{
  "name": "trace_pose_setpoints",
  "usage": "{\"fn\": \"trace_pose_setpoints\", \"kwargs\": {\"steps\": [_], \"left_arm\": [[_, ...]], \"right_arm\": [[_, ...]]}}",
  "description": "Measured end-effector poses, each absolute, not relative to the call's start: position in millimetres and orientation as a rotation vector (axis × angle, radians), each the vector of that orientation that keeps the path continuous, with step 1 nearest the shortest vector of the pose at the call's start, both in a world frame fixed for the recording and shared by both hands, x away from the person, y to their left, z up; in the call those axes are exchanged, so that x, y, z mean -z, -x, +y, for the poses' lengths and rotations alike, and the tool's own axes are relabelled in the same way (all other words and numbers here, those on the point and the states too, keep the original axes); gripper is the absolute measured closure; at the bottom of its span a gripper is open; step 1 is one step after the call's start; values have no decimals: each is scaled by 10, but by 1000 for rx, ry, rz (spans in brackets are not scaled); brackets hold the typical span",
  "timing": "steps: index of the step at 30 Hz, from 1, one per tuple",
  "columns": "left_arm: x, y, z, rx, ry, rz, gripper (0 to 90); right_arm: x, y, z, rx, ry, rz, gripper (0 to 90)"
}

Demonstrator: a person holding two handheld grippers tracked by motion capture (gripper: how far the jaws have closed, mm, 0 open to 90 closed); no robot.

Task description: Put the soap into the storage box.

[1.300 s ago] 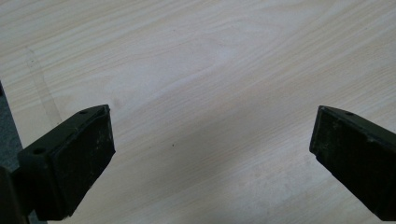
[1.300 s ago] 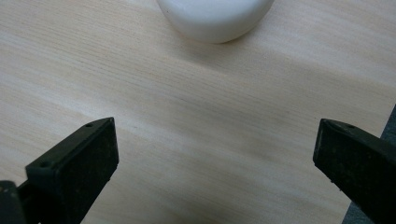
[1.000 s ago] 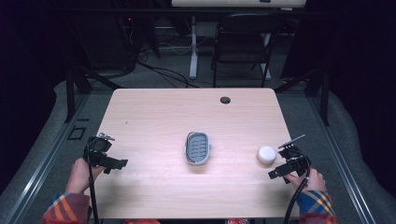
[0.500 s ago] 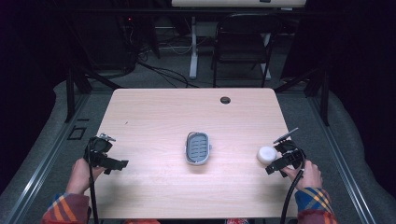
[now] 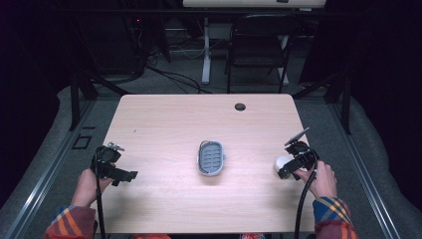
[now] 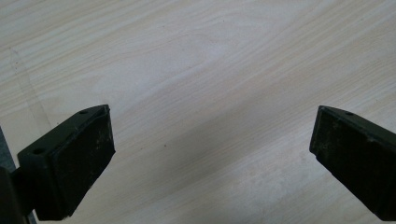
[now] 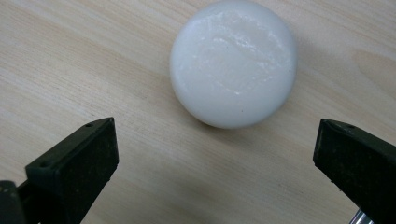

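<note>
While our left tongs (image 5: 115, 174) idle wide and empty, we straddle the white puck (image 7: 233, 63) with spread right tongs (image 7: 215, 158), ready to grasp.

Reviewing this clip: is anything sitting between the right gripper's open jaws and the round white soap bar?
Nothing: in the right gripper view, bare wooden table separates the right gripper, jaws wide apart, from the white soap bar just ahead.
</note>
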State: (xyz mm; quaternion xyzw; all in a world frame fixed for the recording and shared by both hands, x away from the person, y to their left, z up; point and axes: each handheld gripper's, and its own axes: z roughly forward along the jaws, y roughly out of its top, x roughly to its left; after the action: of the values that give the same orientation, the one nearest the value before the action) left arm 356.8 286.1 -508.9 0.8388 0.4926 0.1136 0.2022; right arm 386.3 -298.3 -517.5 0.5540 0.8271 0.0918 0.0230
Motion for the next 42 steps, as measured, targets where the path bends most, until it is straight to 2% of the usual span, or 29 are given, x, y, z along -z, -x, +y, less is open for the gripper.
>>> {"fn": "trace_pose_setpoints", "kwargs": {"steps": [18,31,36,42], "left_arm": [[5102,-3575,2855,-312,-2347,1370,0],[5110,-3577,2845,-306,-2353,1368,0],[5111,-3580,2841,-309,-2360,1359,0],[5110,-3577,2842,-310,-2361,1360,0]], "right_arm": [[5163,-4147,-2910,-277,-1731,2554,0],[5283,-4274,-2850,-223,-1762,2538,0],[5282,-4284,-2825,-199,-1744,2559,23],[5299,-4294,-2805,-136,-1734,2555,93]]}}
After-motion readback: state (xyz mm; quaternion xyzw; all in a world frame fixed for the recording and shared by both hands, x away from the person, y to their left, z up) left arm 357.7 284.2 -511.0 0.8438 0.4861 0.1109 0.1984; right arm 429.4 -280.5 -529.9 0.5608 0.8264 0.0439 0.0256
